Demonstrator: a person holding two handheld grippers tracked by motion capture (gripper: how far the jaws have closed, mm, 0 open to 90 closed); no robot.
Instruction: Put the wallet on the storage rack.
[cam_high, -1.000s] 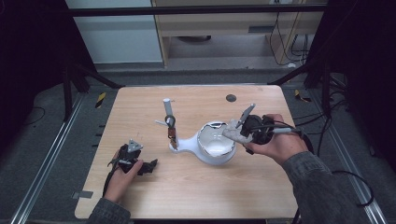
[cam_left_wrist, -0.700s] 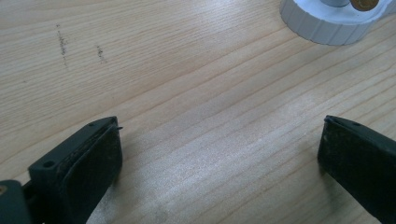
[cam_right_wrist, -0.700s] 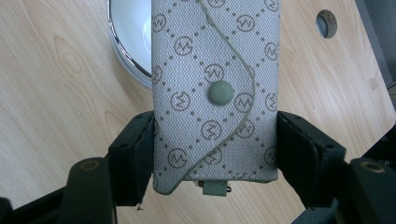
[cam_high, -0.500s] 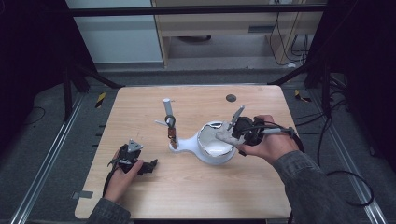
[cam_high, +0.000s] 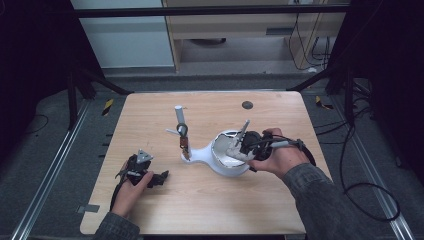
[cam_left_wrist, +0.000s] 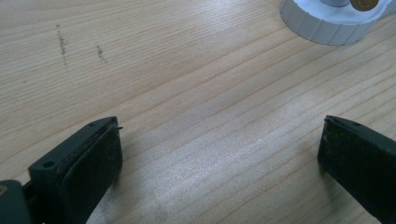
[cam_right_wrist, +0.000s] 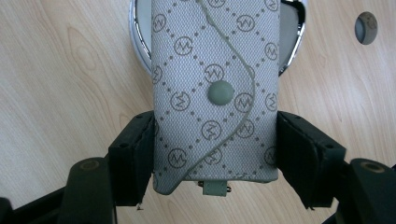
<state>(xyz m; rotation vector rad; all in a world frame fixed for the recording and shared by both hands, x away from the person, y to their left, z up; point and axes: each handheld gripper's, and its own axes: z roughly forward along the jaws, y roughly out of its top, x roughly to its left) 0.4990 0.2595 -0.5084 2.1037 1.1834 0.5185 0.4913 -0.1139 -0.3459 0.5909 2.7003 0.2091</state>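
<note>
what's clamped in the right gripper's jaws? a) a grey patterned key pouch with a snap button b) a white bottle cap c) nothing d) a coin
a: in the right gripper view the right gripper pads press both sides of the grey patterned pouch.

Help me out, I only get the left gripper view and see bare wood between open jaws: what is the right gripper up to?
Observer: The right gripper is shut on a grey patterned pouch with a snap button.
Operator: Where is that on the table?
Observer: In the high view it hangs over the white bowl, right of centre.
Operator: And my own gripper, compared with that?
Observer: The left gripper sits low at the near left of the table, apart from the bowl.
</note>
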